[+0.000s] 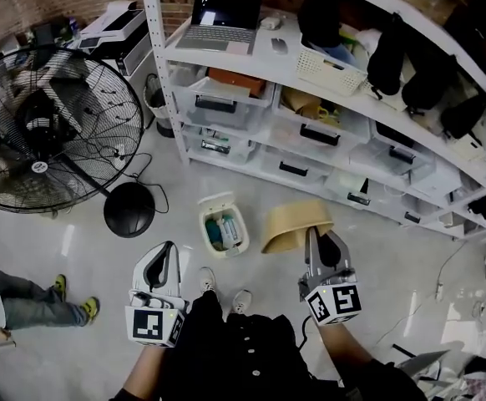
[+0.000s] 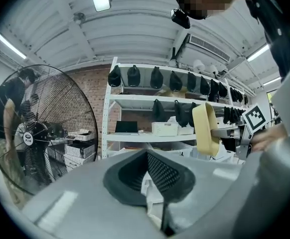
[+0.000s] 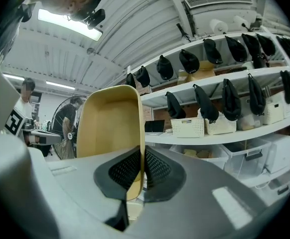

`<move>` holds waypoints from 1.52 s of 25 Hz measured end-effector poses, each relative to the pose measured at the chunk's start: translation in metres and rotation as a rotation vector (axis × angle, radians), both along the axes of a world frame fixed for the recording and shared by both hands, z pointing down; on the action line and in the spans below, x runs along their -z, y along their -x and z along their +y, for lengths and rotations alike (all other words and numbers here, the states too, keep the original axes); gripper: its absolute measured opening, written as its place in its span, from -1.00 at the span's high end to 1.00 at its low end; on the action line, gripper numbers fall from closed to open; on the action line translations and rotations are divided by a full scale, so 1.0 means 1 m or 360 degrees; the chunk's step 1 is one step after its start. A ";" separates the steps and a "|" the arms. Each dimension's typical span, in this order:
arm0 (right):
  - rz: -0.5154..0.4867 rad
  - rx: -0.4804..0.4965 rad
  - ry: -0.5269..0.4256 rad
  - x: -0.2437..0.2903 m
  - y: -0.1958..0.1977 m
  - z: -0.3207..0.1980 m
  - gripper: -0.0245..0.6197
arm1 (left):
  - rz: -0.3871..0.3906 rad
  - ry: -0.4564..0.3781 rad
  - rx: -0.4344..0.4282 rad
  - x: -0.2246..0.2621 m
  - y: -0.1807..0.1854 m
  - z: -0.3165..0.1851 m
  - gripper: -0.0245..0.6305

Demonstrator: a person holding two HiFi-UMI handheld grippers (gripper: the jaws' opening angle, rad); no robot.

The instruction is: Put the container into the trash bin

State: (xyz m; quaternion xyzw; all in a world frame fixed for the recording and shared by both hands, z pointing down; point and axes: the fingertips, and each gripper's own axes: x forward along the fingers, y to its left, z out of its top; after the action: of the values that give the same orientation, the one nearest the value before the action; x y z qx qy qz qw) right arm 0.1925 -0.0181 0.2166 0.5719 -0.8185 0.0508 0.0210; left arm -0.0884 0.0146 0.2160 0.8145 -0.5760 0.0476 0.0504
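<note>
We are holding the tan container (image 1: 297,224) by one side wall. The right gripper (image 3: 141,157) is clamping its jaws on the thin rim, and the tub is tipping on its side above the floor, near the small white trash bin (image 1: 205,226) — lid up, items inside. Our left gripper (image 2: 147,159) is carrying nothing, with its jaws pressed together. A shelving rack (image 1: 310,65) is standing beyond, and a floor fan (image 1: 43,132) is at the left.

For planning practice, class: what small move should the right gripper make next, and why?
Probably carry the container leftward, over the open white bin: the right gripper is shut on its wall, yet it hangs beside the bin, not above it.
</note>
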 end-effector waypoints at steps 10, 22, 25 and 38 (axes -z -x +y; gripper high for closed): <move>0.0045 0.0038 0.0150 -0.048 0.027 -0.046 0.83 | 0.0020 0.0091 -0.0045 -0.020 0.011 -0.033 0.92; 0.0137 0.0106 0.0432 -0.158 0.065 -0.086 0.83 | 0.0066 0.0335 -0.0065 -0.079 0.013 -0.057 0.92; 0.0158 0.0115 0.0499 -0.191 0.076 -0.094 0.83 | 0.0059 0.0381 -0.0071 -0.098 0.019 -0.058 0.92; 0.0267 0.0145 0.0761 -0.332 0.106 -0.116 0.83 | 0.0080 0.0558 -0.0113 -0.172 0.026 -0.063 0.92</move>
State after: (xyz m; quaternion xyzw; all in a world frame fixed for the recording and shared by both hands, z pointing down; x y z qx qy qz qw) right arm 0.0862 -0.1337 0.5483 0.5155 -0.8035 0.1943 0.2257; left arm -0.1148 -0.0482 0.3877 0.8139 -0.5284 0.1286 0.2045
